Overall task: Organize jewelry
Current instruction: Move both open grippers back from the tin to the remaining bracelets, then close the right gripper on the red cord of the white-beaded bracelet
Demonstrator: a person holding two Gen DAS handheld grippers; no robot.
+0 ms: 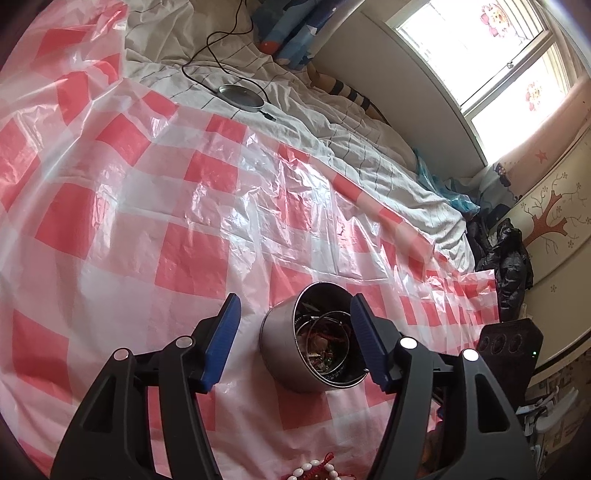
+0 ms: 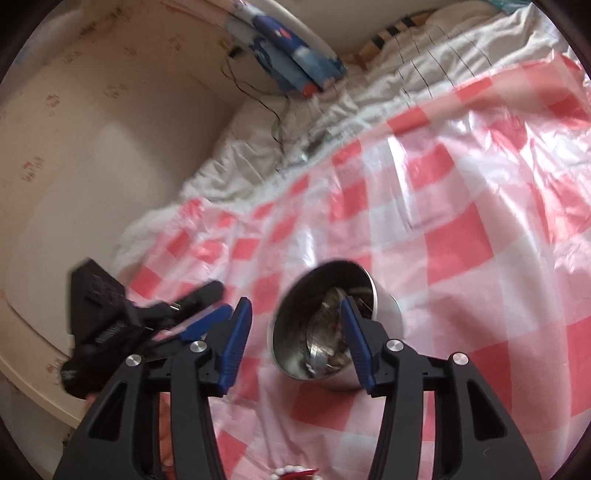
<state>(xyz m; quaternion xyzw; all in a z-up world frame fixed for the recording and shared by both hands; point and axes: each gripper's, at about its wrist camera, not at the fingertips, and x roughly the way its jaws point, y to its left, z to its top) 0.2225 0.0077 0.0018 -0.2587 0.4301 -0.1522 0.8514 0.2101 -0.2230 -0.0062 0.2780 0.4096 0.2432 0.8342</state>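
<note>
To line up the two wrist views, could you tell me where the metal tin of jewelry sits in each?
Left wrist: metal tin low centre, between the open blue fingers.
Right wrist: tin low centre, right finger overlapping its mouth.
Shared landmark: white bead bracelet at bottom edge.

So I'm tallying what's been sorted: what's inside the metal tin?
The metal tin holds silver bangles over red-corded pieces; whatever lies beneath that tangle is hidden.

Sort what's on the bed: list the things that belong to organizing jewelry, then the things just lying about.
Job:
round steel tin of bangles and trinkets
white bead bracelet with red cord

Lying about:
round grey disc on a black cable
blue patterned pillow
red-and-white checked plastic sheet
</note>
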